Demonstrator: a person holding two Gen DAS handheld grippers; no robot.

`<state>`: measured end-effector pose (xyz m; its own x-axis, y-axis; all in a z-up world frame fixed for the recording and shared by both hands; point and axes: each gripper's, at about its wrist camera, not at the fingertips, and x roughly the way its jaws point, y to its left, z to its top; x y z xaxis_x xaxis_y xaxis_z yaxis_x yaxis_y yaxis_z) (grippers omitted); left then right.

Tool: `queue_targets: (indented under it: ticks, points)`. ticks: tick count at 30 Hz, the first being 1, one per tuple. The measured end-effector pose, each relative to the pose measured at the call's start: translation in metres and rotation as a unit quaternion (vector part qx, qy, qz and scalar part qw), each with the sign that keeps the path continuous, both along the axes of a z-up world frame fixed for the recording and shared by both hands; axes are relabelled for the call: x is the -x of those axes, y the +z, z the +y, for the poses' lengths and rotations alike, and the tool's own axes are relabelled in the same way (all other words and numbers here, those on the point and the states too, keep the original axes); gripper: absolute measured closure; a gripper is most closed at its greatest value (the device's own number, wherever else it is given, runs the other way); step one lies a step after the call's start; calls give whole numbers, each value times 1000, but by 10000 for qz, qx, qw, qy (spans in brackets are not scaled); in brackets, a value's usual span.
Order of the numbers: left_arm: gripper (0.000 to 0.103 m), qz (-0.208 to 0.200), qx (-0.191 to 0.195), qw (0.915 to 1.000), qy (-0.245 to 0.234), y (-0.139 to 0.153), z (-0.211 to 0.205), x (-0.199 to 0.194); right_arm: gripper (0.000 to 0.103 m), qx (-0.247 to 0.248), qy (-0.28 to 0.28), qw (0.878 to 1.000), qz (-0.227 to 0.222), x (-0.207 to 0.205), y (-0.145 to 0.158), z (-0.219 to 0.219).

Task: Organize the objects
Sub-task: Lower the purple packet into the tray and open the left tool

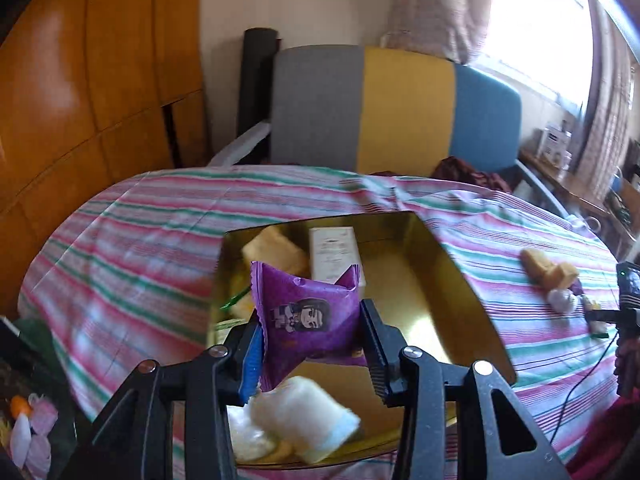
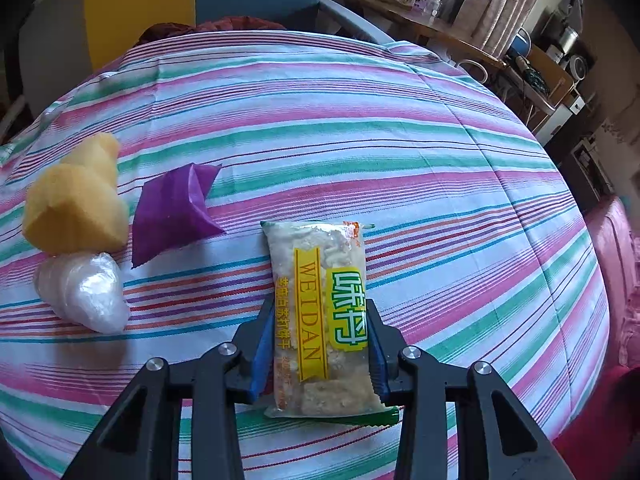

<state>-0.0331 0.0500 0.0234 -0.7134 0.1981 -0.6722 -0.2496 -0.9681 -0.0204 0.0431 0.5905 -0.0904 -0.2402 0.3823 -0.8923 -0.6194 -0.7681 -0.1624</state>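
Observation:
My left gripper (image 1: 310, 320) is shut on a purple snack packet (image 1: 308, 316) and holds it above a gold tin box (image 1: 460, 284). Inside the box lie a white carton (image 1: 334, 254), a yellow piece (image 1: 272, 248) and white wrapped snacks (image 1: 304, 416). My right gripper (image 2: 320, 320) is shut on a clear WEIDAN cracker packet (image 2: 320, 312) just above the striped tablecloth (image 2: 400, 152). To its left lie another purple packet (image 2: 172, 212), two yellow sponge-like pieces (image 2: 76, 204) and a white wrapped snack (image 2: 86, 288). The right gripper also shows at the right edge of the left wrist view (image 1: 600, 314).
A grey, yellow and blue chair (image 1: 392, 108) stands behind the table. Wooden cabinets (image 1: 80, 92) are at the left. A side table (image 2: 432, 24) with boxes and clutter is at the far right. A red cloth (image 2: 612, 280) lies at the table's right edge.

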Motion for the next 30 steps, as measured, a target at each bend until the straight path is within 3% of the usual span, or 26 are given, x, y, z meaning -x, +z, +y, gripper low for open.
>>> queue_targets:
  ticks: [7, 14, 21, 26, 30]
  points:
    - [59, -220, -151, 9996, 83, -14, -12, 6, 63, -129, 26, 9999, -16, 0, -1, 0]
    - [60, -639, -432, 9969, -133, -32, -3, 17, 63, -170, 34, 9998, -34, -1, 1, -5]
    - [59, -1322, -87, 9908, -275, -75, 16, 44, 63, -192, 64, 9998, -67, -1, 1, -6]
    - [58, -1573, 142, 9871, -246, -97, 23, 55, 63, -199, 82, 9997, -95, 0, 1, -5]
    - [54, -1538, 104, 9878, -233, -97, 21, 54, 63, -203, 94, 9997, -105, -1, 2, -5]
